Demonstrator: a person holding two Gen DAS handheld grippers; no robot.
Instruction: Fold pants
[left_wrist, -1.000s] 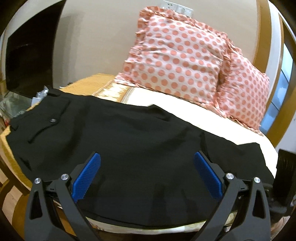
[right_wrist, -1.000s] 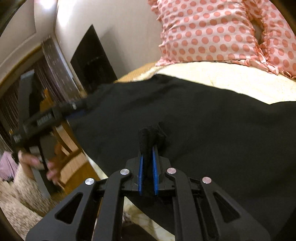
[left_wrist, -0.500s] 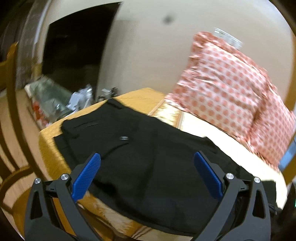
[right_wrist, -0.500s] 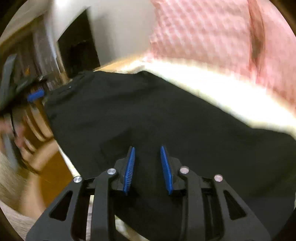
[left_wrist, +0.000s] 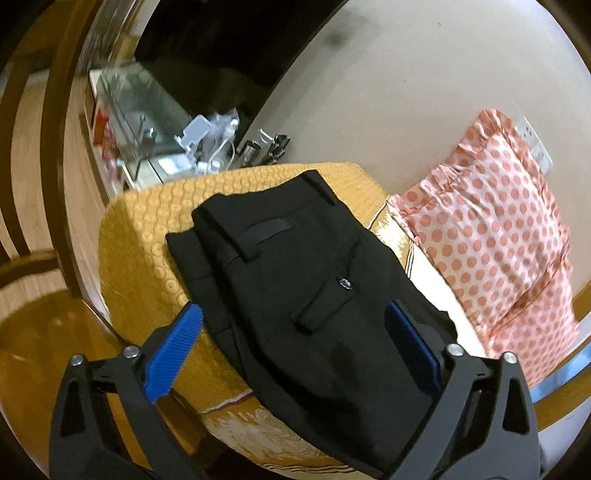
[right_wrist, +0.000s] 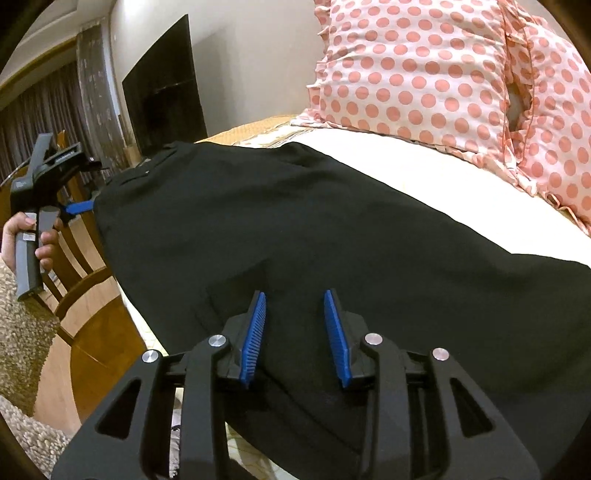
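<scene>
Black pants (left_wrist: 314, 288): laid flat along bed (left_wrist: 136, 243), waistband end on yellow cover, legs running twd polka-dot pillows (right_wrist: 424, 70).
L gripper (left_wrist: 295, 343): fingers wide apart, holding nothing, over waistband/pocket area.
R gripper (right_wrist: 295, 328): fingers partly apart, nothing held, over leg fabric nr bed edge.

A bed (left_wrist: 140, 236) is carrying everything here, its mustard-gold patterned cover showing at one end and a cream sheet (right_wrist: 436, 177) lying beyond. Black pants (left_wrist: 314, 295) are lying flat across the bed, the waistband end resting on the gold cover. Two pink polka-dot pillows (right_wrist: 417, 66) are leaning just behind the pants, on the cream sheet.
</scene>
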